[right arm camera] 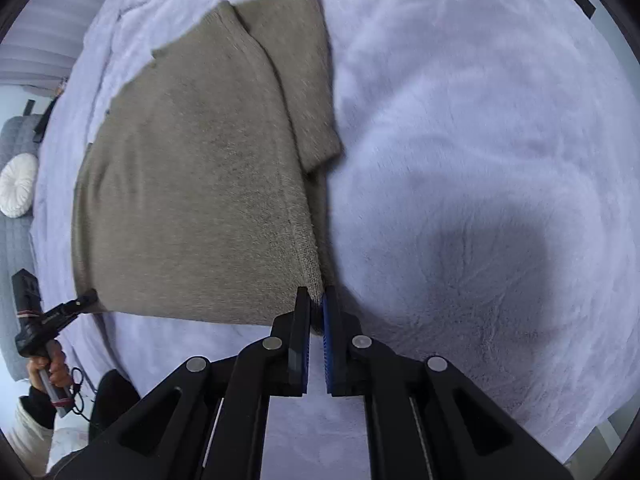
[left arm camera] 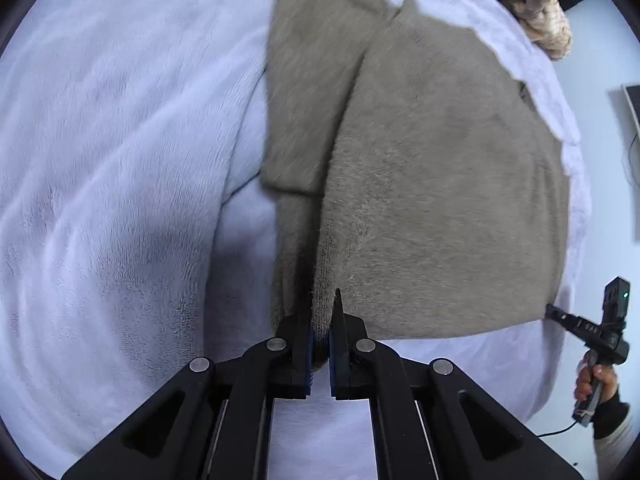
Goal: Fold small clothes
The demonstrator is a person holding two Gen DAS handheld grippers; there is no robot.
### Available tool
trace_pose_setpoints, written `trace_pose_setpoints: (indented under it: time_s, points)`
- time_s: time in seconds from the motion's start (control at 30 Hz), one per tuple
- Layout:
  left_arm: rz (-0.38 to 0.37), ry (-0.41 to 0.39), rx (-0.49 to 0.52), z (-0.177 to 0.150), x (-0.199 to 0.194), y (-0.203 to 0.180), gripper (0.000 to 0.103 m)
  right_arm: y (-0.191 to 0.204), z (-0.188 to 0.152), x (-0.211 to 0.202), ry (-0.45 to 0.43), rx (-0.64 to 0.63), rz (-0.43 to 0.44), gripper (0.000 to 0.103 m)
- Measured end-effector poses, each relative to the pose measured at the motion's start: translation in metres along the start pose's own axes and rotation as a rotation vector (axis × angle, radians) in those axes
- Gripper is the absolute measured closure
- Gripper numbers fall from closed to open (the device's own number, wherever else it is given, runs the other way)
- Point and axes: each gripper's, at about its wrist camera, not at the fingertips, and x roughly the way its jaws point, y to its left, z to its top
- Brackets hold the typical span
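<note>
A grey-brown knitted sweater [left arm camera: 432,184] lies spread on a pale lilac fleece blanket [left arm camera: 120,160]. My left gripper [left arm camera: 320,312] is shut on the sweater's near left hem corner, with a sleeve hanging beside it. My right gripper [right arm camera: 318,300] is shut on the sweater's [right arm camera: 192,184] near right hem corner; it also shows at the far right of the left wrist view [left arm camera: 560,316]. The left gripper also shows at the left edge of the right wrist view [right arm camera: 80,304]. The hem is stretched between both grippers.
A beige patterned garment [left arm camera: 532,12] lies at the blanket's far right corner. A grey seat with a white round cushion [right arm camera: 18,184] stands left of the blanket [right arm camera: 480,160]. Black items sit beyond the far edge.
</note>
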Motion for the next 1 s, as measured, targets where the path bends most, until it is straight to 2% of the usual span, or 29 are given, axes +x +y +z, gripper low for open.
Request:
trace_pose_setpoints:
  time_s: [0.07,0.2,0.27,0.33,0.47,0.57,0.7,0.8,0.9,1.0]
  points:
    - [0.004,-0.003,-0.002,-0.002,-0.004,-0.001,0.096,-0.004,0.001,0.012,0.009,0.032,-0.008,0.097]
    - [0.036,-0.043,0.055,-0.007,-0.035,-0.009,0.096,-0.008,0.0,-0.004,-0.015,0.086,0.002,0.089]
    - [0.062,-0.077,0.072,-0.003,-0.052,-0.013,0.096,-0.011,-0.004,-0.017,-0.042,0.094,-0.053,0.089]
    - [0.064,-0.128,0.083,0.006,-0.065,-0.02,0.096,-0.013,-0.005,-0.03,-0.084,0.116,-0.074,0.088]
    - [0.043,-0.218,0.089,0.048,-0.08,-0.043,0.096,0.003,0.014,-0.045,-0.168,0.115,-0.028,0.088]
    - [0.066,-0.25,0.113,0.082,-0.072,-0.061,0.096,0.035,0.038,-0.04,-0.189,0.06,-0.001,0.088]
    - [0.082,-0.255,0.12,0.113,-0.049,-0.08,0.096,0.075,0.063,-0.023,-0.194,-0.007,0.023,0.088]
    - [0.146,-0.251,0.135,0.123,-0.029,-0.087,0.096,0.093,0.074,-0.011,-0.201,-0.04,0.033,0.088]
    - [0.245,-0.216,0.127,0.127,-0.001,-0.073,0.096,0.085,0.081,-0.004,-0.196,-0.055,0.008,0.088]
    - [0.208,-0.228,0.11,0.129,0.007,-0.058,0.096,0.067,0.092,0.019,-0.166,-0.026,-0.068,0.091]
